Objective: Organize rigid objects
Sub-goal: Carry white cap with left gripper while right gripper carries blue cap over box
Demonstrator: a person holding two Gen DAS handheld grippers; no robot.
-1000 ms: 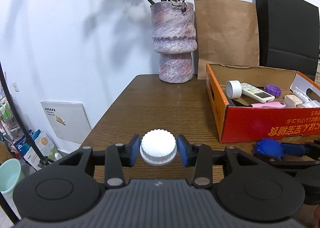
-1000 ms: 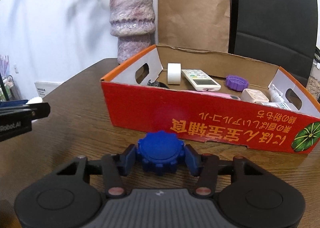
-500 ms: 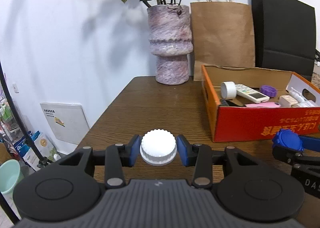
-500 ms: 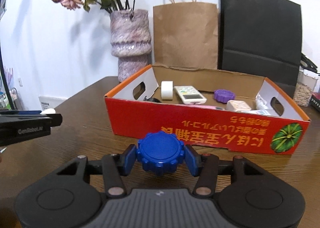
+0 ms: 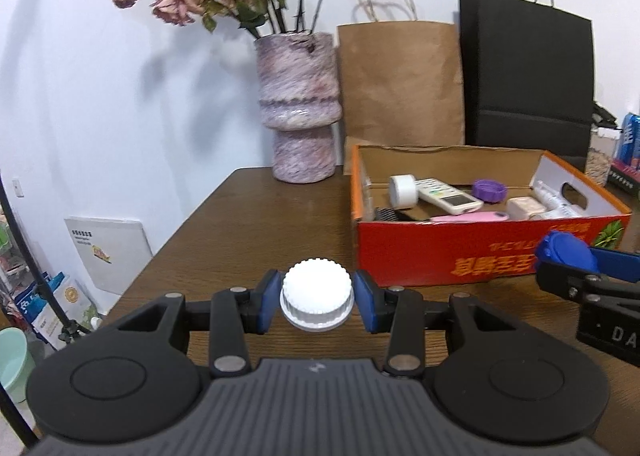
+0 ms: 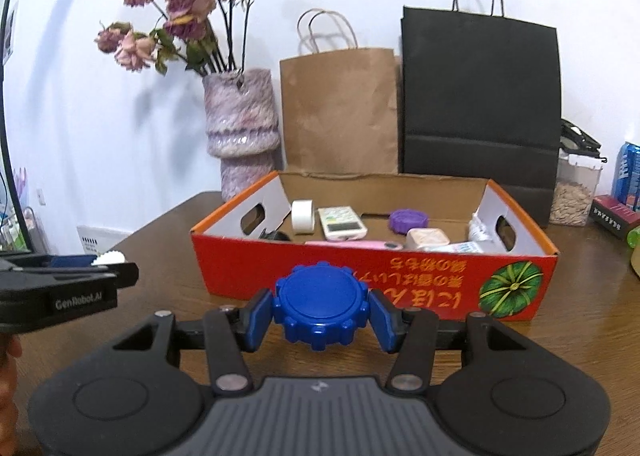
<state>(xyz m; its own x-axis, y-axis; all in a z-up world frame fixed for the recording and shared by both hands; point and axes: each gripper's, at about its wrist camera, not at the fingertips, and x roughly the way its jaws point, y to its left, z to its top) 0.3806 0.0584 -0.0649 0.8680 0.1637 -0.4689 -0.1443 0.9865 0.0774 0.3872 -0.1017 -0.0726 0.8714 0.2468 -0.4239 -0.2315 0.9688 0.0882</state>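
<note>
Before the red box [image 6: 372, 276], each claw grips a cap: white cap [image 5: 317, 300], blue cap [image 6: 321, 302]

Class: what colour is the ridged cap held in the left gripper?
White ridged cap; clearest in the left wrist view.

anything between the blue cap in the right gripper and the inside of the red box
Only the box's red front wall faces the blue cap, which the right gripper holds in front of it. Above the wall, nothing visible blocks the way.
</note>
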